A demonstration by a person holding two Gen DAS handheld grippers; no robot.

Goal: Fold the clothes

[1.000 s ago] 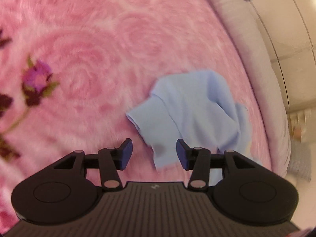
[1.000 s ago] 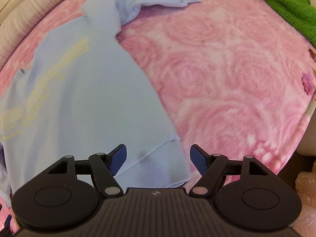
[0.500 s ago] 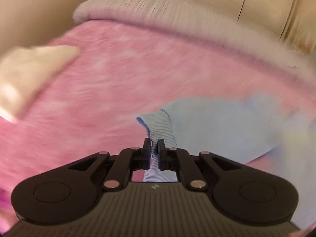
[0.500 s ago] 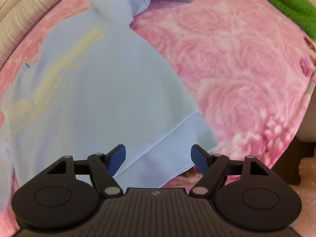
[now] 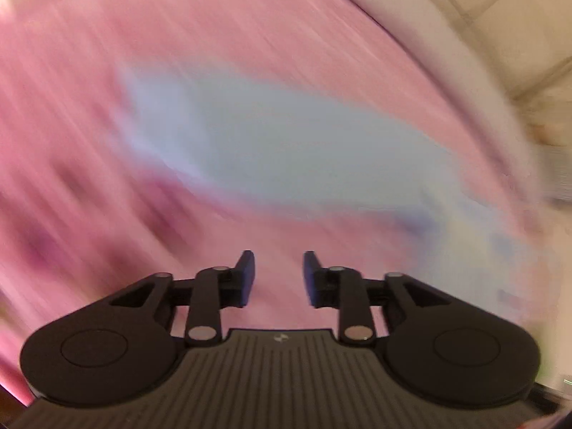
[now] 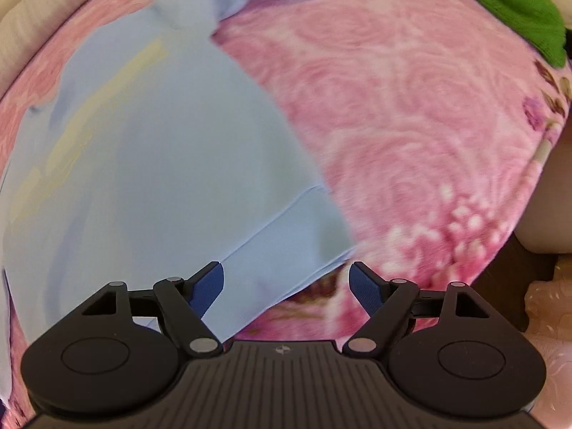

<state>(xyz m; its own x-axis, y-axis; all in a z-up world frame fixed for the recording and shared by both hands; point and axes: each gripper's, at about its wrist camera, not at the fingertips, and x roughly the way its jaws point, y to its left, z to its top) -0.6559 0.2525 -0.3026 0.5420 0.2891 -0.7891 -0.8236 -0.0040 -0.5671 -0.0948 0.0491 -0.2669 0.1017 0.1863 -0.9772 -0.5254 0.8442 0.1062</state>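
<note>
A light blue sweatshirt with a pale yellow print lies spread on the pink rose-patterned blanket. My right gripper hangs over its hem corner, its jaws opening wide and the pads clear of the cloth. The left wrist view is heavily blurred: a light blue sleeve lies on the blanket ahead of my left gripper. Its jaws are opening, with only pink blanket showing between them.
A green knitted garment lies at the blanket's far right. A pale ribbed edge borders the blanket at the far left. Beyond the blanket's right edge sits a dark gap and pinkish wrapped stuff. Cream wall panels show in the left view.
My left gripper closed on the sleeve cuff, lifted it, then let go and now sits apart from it. The right gripper drifted slightly, so the hem corner moved right under it.
</note>
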